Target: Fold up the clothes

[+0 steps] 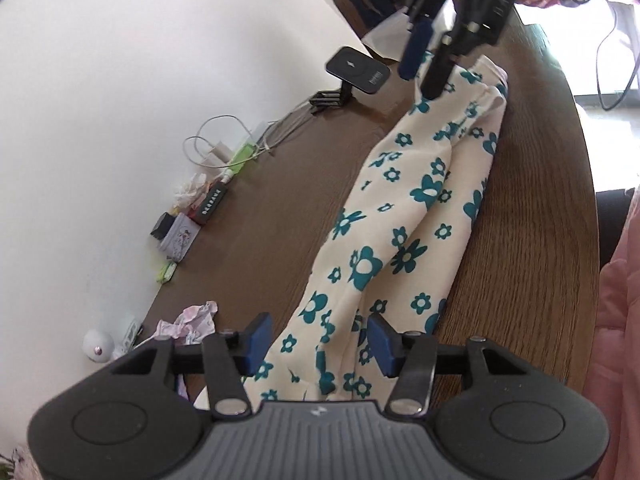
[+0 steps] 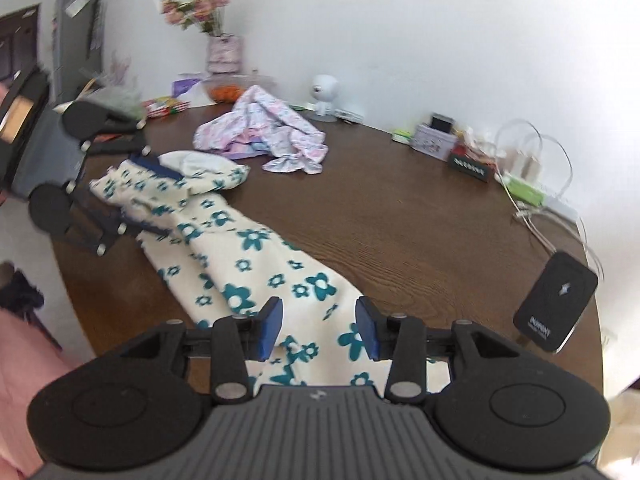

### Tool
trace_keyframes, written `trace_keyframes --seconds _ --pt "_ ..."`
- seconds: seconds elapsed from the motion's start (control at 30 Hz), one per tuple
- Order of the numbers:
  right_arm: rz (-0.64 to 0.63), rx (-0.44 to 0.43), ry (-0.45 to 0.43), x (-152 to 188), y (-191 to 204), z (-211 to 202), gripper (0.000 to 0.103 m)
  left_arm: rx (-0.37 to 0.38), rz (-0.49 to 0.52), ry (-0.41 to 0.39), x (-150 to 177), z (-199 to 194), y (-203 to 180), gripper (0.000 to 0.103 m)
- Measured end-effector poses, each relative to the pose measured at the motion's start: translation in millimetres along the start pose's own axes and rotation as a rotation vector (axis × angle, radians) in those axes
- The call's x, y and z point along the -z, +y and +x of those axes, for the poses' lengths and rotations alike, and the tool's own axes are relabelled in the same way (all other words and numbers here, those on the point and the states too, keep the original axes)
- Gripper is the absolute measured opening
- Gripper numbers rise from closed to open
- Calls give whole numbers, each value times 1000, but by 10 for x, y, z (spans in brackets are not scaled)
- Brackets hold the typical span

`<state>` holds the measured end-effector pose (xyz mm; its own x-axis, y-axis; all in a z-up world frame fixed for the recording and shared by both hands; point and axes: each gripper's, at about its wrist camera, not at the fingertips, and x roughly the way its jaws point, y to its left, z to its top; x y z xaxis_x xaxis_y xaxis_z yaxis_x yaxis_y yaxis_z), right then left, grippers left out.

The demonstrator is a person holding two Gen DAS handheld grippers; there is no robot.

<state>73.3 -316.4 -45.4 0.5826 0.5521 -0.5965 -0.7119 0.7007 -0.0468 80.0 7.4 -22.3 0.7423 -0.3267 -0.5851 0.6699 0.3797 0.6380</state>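
The floral garment [image 1: 404, 220] lies lengthwise on the desk [image 1: 520, 240]; the left gripper [image 1: 320, 340] and right gripper [image 2: 318, 330] gape over opposite ends. Loose layers could slip apart when pinched.

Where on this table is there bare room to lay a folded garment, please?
The widest bare patch of table lies between the floral garment and the clutter along the wall, bounded by the pink clothes and the black charger. The wall edge with its cables is crowded.

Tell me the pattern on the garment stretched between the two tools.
Cream fabric printed with teal flowers with white centres; clearest in the left wrist view.
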Motion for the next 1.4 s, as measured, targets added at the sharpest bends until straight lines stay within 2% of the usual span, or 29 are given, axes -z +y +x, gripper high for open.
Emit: trace_keyframes --seconds 0.03,0.07,0.1,0.23,0.43,0.57,0.63,0.7,0.73,0.77,0.87,0.9,0.97,1.1,1.2,1.33,1.4 --pt "63 9 8 -6 -92 49 41 14 27 8 -22 50 -21 33" --pt "115 16 18 20 -177 92 41 29 54 16 -43 101 -41 12" --pt "141 28 28 71 -221 114 40 43 80 23 -65 151 -62 2" --pt "215 67 52 304 -349 147 36 86 162 34 -90 244 -141 1" --pt "298 67 34 588 -482 182 36 101 184 44 28 216 -217 0" --pt "375 57 -10 706 -535 156 40 88 183 48 27 201 -240 0" --pt "419 49 -39 753 -570 118 45 85 154 34 24 143 -204 7" --pt "480 38 -93 769 -608 4 46 84 112 15 18 64 -144 28" --pt "502 30 -134 752 -609 -79 47 84 76 0 17 15 -97 48" --pt "523 22 -174 734 -610 -161 48 84 13 -22 24 -50 -18 54" --pt "497 -6 -241 557 -523 -254 61 88 -179 -87 74 -238 246 56" --pt "469 -21 -234 463 -469 -226 69 74 -243 -94 92 -277 345 59" --pt "394 -57 -194 227 -316 -84 72 38 -361 -70 148 -282 558 71" --pt "285 -191 -115 -338 11 290 72 -21 -569 2 282 -228 955 74" --pt "279 -279 -25 -786 252 689 72 -60 -730 59 389 -178 1263 74" --pt "318 -344 116 -1084 577 1339 71 -33 -950 95 627 -29 1728 74" --pt "383 -372 159 -1099 667 1625 69 -1 -1006 89 709 52 1887 74"
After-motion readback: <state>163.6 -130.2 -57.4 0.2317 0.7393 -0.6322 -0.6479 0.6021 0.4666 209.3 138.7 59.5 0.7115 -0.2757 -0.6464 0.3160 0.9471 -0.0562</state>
